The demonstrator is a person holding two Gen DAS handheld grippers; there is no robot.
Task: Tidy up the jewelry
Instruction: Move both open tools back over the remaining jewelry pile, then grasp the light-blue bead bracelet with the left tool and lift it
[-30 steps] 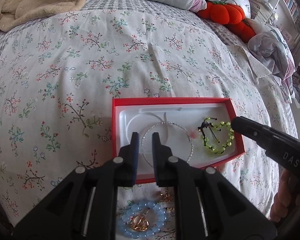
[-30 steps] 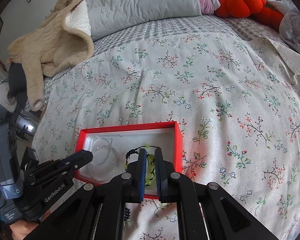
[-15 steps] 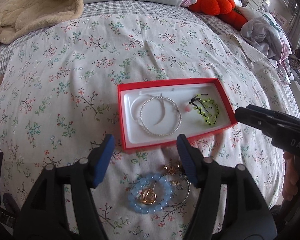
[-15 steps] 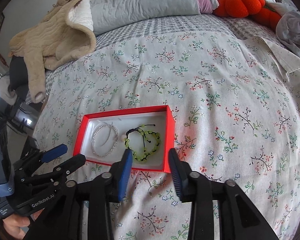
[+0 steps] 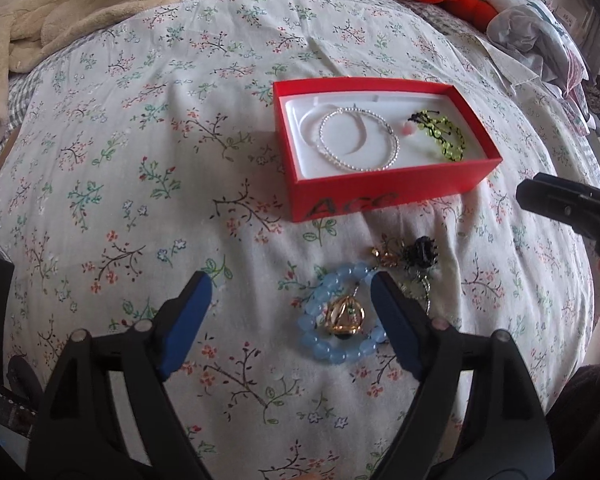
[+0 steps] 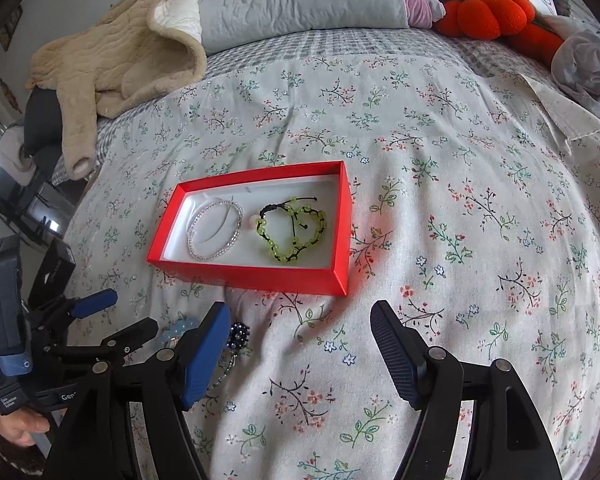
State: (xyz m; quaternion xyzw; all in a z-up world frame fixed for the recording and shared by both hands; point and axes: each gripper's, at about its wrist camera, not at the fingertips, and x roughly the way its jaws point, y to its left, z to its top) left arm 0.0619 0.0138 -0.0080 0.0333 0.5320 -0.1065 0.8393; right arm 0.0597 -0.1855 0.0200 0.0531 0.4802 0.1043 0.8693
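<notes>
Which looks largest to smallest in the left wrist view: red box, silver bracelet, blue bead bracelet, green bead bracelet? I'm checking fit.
1. red box
2. silver bracelet and blue bead bracelet: alike, and the blue one is nearer, so unranked
3. green bead bracelet

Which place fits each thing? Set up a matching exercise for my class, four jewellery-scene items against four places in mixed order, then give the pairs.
Things
1. silver bracelet
2. green beaded bracelet
3. blue beaded bracelet
4. orange plush

Places
A. on the bedspread, in front of the red box
B. far end of the bed, by the pillows
C. left half of the box
D. right half of the box

Pairs: 1-C, 2-D, 3-A, 4-B
</notes>
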